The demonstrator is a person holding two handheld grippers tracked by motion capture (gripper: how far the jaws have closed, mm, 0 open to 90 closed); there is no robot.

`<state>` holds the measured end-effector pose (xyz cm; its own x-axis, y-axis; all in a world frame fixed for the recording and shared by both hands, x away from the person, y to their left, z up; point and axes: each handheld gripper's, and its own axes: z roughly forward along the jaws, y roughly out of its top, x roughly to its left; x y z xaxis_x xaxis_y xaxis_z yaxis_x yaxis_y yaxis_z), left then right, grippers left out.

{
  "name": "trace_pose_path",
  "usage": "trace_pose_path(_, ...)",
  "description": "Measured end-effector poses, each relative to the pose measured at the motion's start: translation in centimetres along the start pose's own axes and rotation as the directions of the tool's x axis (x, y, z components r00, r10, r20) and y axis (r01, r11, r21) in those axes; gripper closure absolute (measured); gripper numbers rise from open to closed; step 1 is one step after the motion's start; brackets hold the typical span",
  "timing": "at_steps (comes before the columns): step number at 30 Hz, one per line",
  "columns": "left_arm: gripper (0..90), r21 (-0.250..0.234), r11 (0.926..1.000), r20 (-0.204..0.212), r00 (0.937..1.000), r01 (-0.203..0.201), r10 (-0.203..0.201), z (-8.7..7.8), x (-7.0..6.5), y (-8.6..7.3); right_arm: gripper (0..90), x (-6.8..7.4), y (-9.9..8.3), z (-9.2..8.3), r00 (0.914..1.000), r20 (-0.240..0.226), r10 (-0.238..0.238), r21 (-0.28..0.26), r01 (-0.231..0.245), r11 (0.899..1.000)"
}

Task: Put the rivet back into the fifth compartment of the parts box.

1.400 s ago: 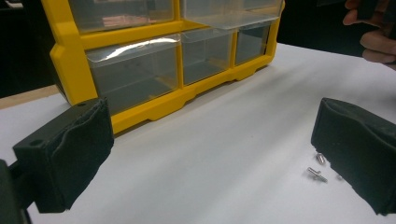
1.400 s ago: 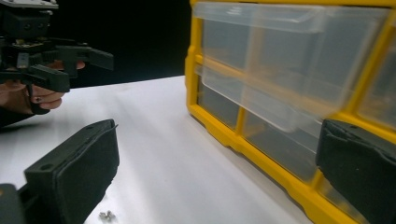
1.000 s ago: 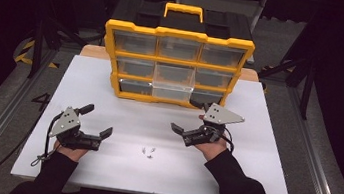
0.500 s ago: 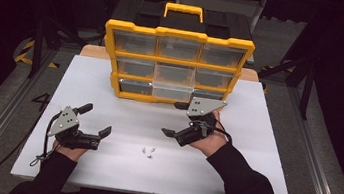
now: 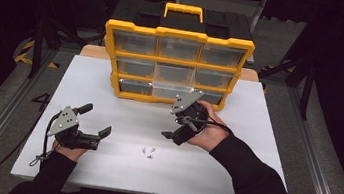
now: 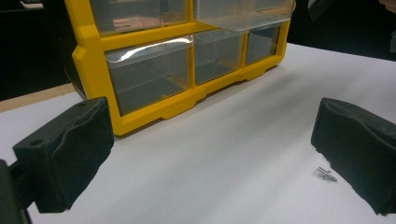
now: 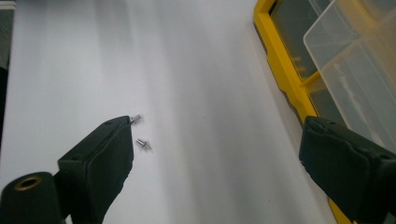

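Overhead, one yellow drawer cabinet point(image 5: 178, 52) with nine clear drawers in three rows on a white table point(image 5: 111, 84), bottom-middle drawer point(image 5: 172, 92) pulled out a little. Three small metal screws point(image 5: 148, 151) loose on the table near its front edge, between two grippers. Left gripper point(image 5: 99, 136) resting low at the left, jaws spread and bare. Right gripper point(image 5: 170, 137) lifted and tilted in front of the cabinet, pointing down toward the screws but clear of them; jaws lately closing a little, yet wide apart, nothing between them.

Along the left gripper, two black foam pads point(image 6: 70, 149) far apart and empty; one screw point(image 6: 327, 173) on the table just inside the right-hand pad, apart from it.

Along the right gripper, two pads point(image 7: 105, 154) wide open above the table; two screws point(image 7: 143, 143) seen below, right beside the left-hand pad's tip, neither gripped. Open drawer point(image 7: 355, 70) at upper right.
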<state>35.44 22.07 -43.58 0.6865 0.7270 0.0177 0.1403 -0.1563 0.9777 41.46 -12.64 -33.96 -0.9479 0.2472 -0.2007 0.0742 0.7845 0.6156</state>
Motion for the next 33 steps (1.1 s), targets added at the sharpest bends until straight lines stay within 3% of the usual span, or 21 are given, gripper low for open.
trace_pose_path(6,0.2,-0.001,1.0,0.0,1.0,0.001,-0.001,0.0,0.0,0.0,10.5,-0.2,0.9,0.1,0.9999,-0.007,-0.014,0.104,0.014,0.995)
trace_pose_path(7,0.2,0.0,1.0,-0.001,1.0,0.001,-0.001,0.0,0.0,0.0,10.5,-0.3,1.3,0.3,0.9993,-0.021,-0.03,0.139,0.032,0.99)
trace_pose_path(11,0.2,0.0,1.0,-0.001,1.0,-0.001,0.001,-0.1,0.0,0.0,11.1,-0.2,1.9,0.5,0.9987,-0.047,-0.021,0.211,0.03,0.977)
trace_pose_path(13,0.2,0.0,1.0,-0.001,1.0,-0.001,0.001,-0.1,0.0,0.0,11.2,-0.2,2.0,0.6,0.9981,-0.057,-0.024,0.22,0.036,0.975)
trace_pose_path(15,0.2,0.002,1.0,0.002,1.0,0.0,0.0,0.0,0.0,0.0,11.3,-0.3,2.4,0.9,0.9972,-0.07,-0.026,0.263,0.044,0.964)
trace_pose_path(17,0.2,0.002,1.0,0.003,1.0,0.0,0.0,0.0,0.1,0.0,11.3,-0.3,2.5,1.0,0.9973,-0.069,-0.026,0.274,0.044,0.961)
trace_pose_path(26,0.3,0.002,1.0,-0.001,1.0,0.001,-0.001,-0.1,0.1,0.0,14.9,-0.2,3.2,2.4,0.9934,-0.11,-0.032,0.385,0.072,0.92)
trace_pose_path(29,0.4,0.002,1.0,0.0,1.0,0.002,-0.002,-0.1,0.1,0.0,15.0,0.0,3.2,2.9,0.9929,-0.115,-0.033,0.396,0.076,0.915)
trace_pose_path(33,0.4,0.004,1.0,0.002,1.0,0.002,-0.002,-0.2,0.1,0.0,16.2,0.3,3.1,3.4,0.991,-0.128,-0.037,0.379,0.083,0.922)
